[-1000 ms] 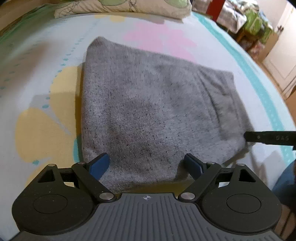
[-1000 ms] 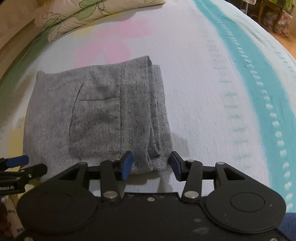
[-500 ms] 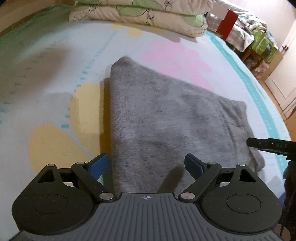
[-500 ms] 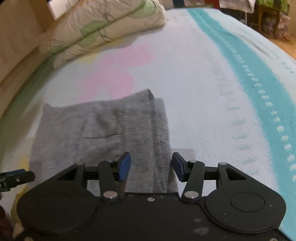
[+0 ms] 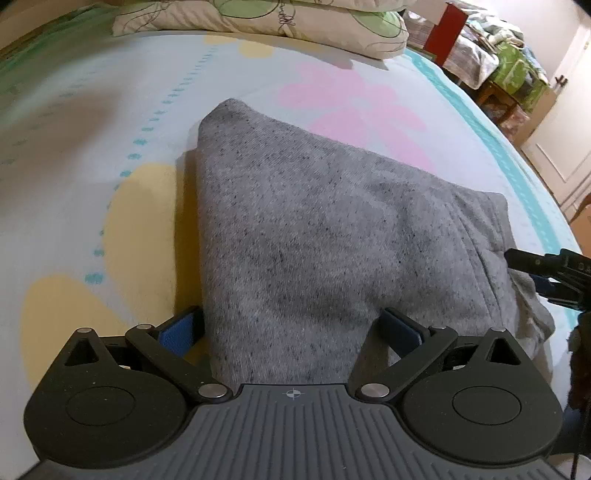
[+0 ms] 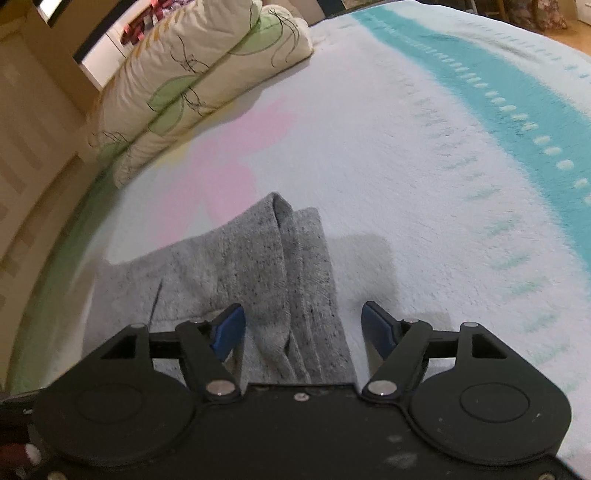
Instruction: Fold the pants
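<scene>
A folded pair of speckled grey knit pants (image 5: 332,251) is seen lying flat on a pale fleece bed blanket (image 5: 92,147) printed with yellow and pink flower shapes and a teal stripe. The bundle is placed near the blanket's near edge, well apart from the cream pillows with green leaf print (image 5: 266,22) stacked at the far edge.

The left gripper (image 5: 291,328) is held low over the near left corner of the bundle; its jaws are opening, the cloth is framed between the blue pads (image 5: 181,328), and nothing is clamped. The right gripper (image 6: 303,325) is positioned over the near right corner, where the layered edges of the fold are shown; its jaws are likewise opening, the cloth lies between them, and no grip is made.
</scene>
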Demonstrator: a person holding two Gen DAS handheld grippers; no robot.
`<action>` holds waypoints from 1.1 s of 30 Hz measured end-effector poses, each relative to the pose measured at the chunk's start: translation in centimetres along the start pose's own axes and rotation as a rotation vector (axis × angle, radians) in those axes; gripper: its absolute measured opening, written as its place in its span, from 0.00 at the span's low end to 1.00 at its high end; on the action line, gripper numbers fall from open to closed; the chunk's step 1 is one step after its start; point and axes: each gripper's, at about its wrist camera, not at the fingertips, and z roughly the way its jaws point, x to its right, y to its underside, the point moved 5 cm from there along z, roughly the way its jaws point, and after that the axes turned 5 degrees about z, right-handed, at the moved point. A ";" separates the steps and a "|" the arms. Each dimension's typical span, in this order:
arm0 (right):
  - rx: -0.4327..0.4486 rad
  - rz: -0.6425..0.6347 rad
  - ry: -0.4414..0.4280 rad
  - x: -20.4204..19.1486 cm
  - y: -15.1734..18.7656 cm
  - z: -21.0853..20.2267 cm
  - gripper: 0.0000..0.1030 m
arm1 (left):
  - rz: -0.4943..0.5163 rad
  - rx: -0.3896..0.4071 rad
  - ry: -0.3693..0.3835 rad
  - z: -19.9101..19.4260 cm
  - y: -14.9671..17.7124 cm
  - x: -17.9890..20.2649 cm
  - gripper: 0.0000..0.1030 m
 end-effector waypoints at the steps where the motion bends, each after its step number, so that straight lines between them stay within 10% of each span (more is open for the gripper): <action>1: 0.005 0.006 -0.012 0.1 0.0 0.0 0.76 | 0.001 0.000 0.005 0.1 -0.1 0.0 0.99; 10: -0.036 -0.026 -0.149 -0.6 -0.7 1.9 0.76 | -0.037 0.005 0.040 0.6 -1.1 -0.5 0.99; 14: -0.060 -0.153 -0.122 -2.6 0.1 2.1 0.61 | -0.069 -0.012 0.057 0.6 -1.5 -0.9 0.97; 15: -0.065 -0.177 -0.110 -3.0 0.2 2.0 0.56 | -0.085 -0.009 0.058 0.6 -1.6 -1.1 0.94; 17: -0.070 -0.219 -0.089 -3.9 0.6 1.7 0.37 | -0.107 0.031 0.056 -0.1 -1.8 -1.3 0.31; 18: -0.079 -0.233 -0.081 -4.3 0.7 1.6 0.34 | -0.122 0.046 0.049 -0.5 -1.8 -1.3 0.25; 24: -0.068 -0.413 0.003 -8.7 1.1 -0.2 0.28 | -0.068 0.142 -0.012 -3.0 -1.4 -0.3 0.09; 33: -0.016 -0.564 -0.139 -18.3 -0.2 -1.6 0.27 | -0.047 0.300 -0.119 -10.0 -3.2 -4.2 0.09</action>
